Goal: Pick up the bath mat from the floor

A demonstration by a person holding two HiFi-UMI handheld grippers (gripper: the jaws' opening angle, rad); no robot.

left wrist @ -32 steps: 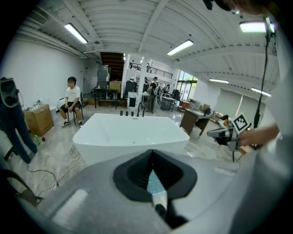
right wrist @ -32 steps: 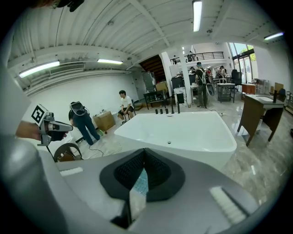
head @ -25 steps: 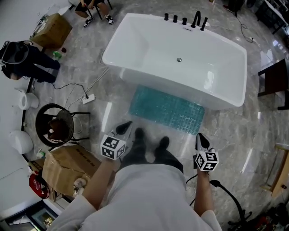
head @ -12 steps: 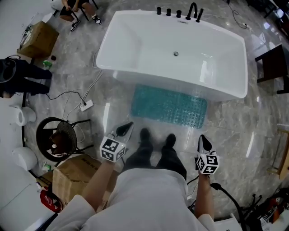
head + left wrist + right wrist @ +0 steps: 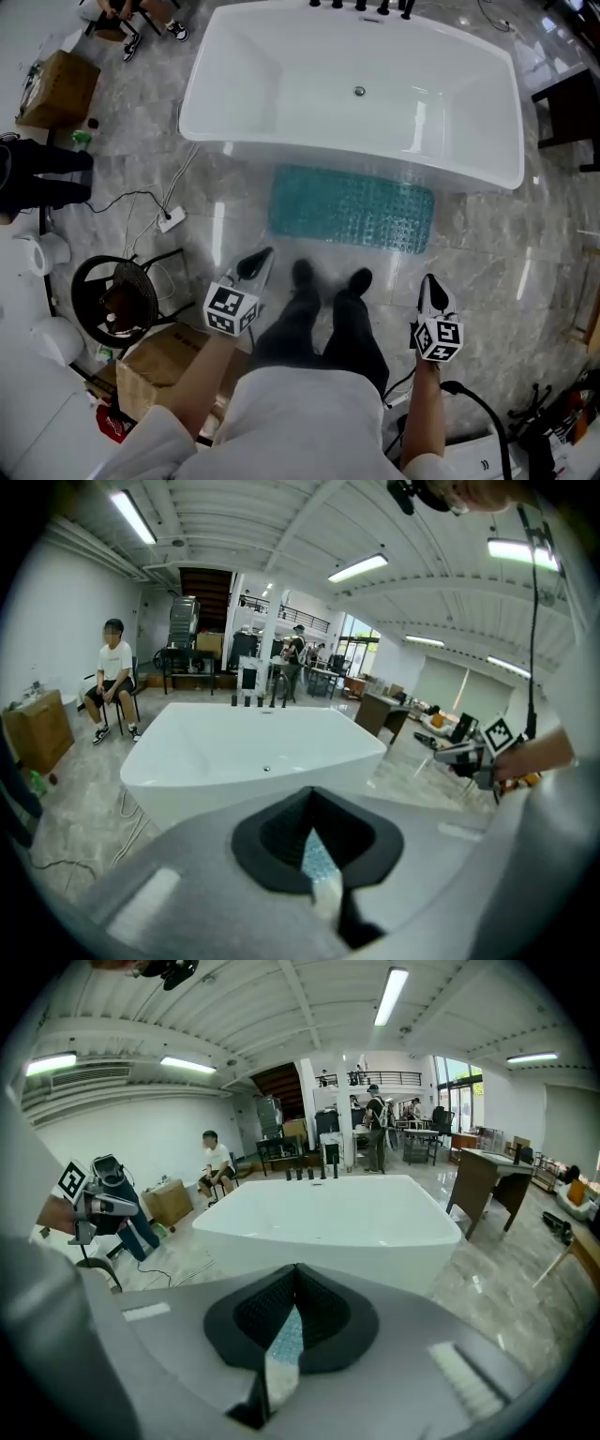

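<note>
Over the last second I had closed in on the bath mat (image 5: 352, 208). In the head view the bathtub (image 5: 281, 75) had slid toward the top edge until its taps (image 5: 382, 7) were almost cut off. The mat looked a little larger, and my shoes (image 5: 303, 274) stood nearer its front edge than before. The mat itself had not moved. It lay flat on the floor (image 5: 487, 244), untouched, with its long side right against the foot of the tub.

My left gripper (image 5: 258, 262) hung beside my left leg and my right gripper (image 5: 431, 289) beside my right. Both angled down toward the mat but were well short of it. The fingers (image 5: 272, 841) of each were clenched together with nothing between them. In the left gripper view and the right gripper view, only a thin teal sliver of the mat showed past the closed tips.

I judged this to be the approach, with the grasp not yet begun. I would need to bend lower, release the fingers, and bring them to the near edge. The mat was thin and lay flat, so getting under it would likely be awkward.
</note>
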